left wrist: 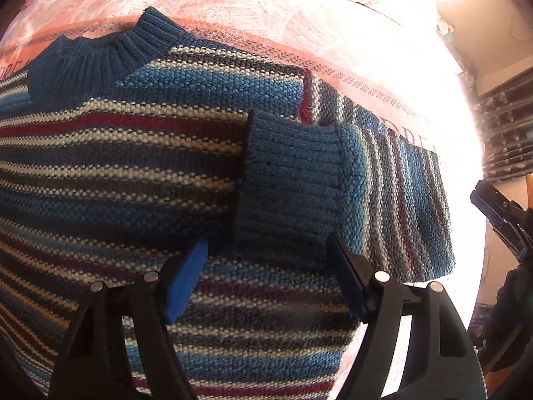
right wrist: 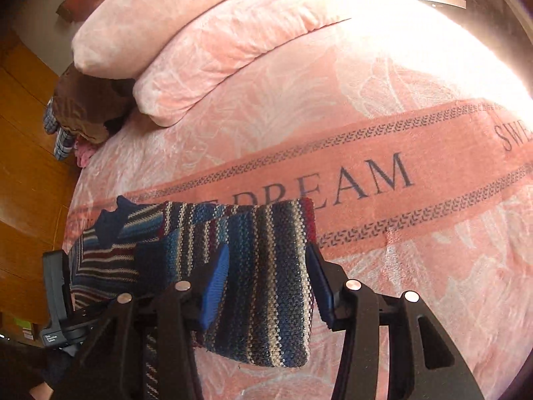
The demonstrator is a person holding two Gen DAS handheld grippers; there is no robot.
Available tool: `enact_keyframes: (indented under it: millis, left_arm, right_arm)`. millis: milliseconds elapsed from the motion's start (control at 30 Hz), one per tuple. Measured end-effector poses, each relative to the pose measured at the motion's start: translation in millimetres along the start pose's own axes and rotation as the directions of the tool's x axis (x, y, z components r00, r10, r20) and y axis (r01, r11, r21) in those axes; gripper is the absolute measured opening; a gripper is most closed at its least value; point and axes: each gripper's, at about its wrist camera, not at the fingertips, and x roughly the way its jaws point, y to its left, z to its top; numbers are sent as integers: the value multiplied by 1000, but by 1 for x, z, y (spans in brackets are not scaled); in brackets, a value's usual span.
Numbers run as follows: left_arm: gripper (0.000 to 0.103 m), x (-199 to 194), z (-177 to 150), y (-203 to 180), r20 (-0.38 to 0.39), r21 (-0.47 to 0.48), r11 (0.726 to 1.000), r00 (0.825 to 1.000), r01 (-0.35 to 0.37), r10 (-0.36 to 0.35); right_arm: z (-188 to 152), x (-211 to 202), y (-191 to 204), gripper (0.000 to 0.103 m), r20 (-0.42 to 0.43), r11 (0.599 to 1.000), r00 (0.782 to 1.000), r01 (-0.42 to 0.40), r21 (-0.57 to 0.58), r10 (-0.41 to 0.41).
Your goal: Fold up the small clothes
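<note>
A small knit sweater [left wrist: 133,173] with blue, white, red and dark stripes lies flat on the pink bed cover [left wrist: 266,16], its ribbed blue collar [left wrist: 100,56] at the far left. One sleeve is folded across the body, and its blue ribbed cuff [left wrist: 289,176] rests mid-chest. My left gripper [left wrist: 266,276] hovers open just short of that cuff, with nothing between its blue pads. In the right wrist view, my right gripper [right wrist: 268,283] stands open over the folded sleeve part of the sweater [right wrist: 263,260]. The right gripper [left wrist: 499,220] also shows past the sweater's right edge, apart from it.
Two pink pillows [right wrist: 186,43] lie at the head of the bed. The bed cover [right wrist: 399,166] carries a band lettered "DREAM". A brown and plaid heap of clothes [right wrist: 80,116] sits at the bed's left edge above a wooden floor [right wrist: 26,173]. Strong sunlight washes out the right side.
</note>
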Motion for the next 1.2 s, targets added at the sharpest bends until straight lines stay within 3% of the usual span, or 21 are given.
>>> enact_keyframes:
  millis: [67, 133, 167, 200, 267, 433, 567, 767, 867, 967, 1200]
  left_arm:
    - [61, 2, 3, -8, 9, 13, 999, 1000, -30, 30]
    - [41, 1, 5, -12, 36, 14, 997, 996, -79, 78]
    - [24, -1, 5, -13, 51, 15, 996, 994, -94, 93]
    - [13, -3, 4, -13, 61, 18, 995, 994, -95, 93]
    - [8, -14, 2, -16, 89, 35, 995, 992, -96, 93]
    - [7, -63, -4, -19, 208, 81, 995, 977, -61, 43]
    - [7, -101, -6, 8, 269, 90, 993, 962, -79, 52]
    - [7, -135, 0, 76, 286, 40, 992, 952, -123, 107]
    - [7, -145, 0, 103, 292, 18, 989, 947, -144, 132]
    - [6, -148, 2, 121, 293, -9, 990, 946, -142, 138]
    - [7, -152, 8, 155, 304, -61, 988, 940, -141, 153]
  right_arm:
    - [1, 0, -2, 49, 3, 1000, 1000, 3, 11, -3]
    - [0, 0, -2, 49, 4, 1000, 1000, 2, 17, -2]
    - [0, 0, -2, 49, 4, 1000, 1000, 4, 14, -4]
    - [0, 0, -1, 49, 3, 1000, 1000, 9, 9, -9]
    - [-1, 0, 1, 49, 0, 1000, 1000, 15, 1, -15]
    - [-4, 5, 3, 49, -19, 1000, 1000, 23, -9, -24]
    - [-8, 11, 10, 49, -52, 1000, 999, 5, -23, -6]
    - [-22, 38, 29, 49, -150, 997, 986, -71, -12, 69]
    - [-29, 54, 45, 49, -200, 997, 978, -73, -36, 64]
    - [-39, 70, 63, 41, -256, 993, 964, -89, -78, 66]
    - [-51, 80, 97, 40, -285, 982, 957, -110, -155, 62]
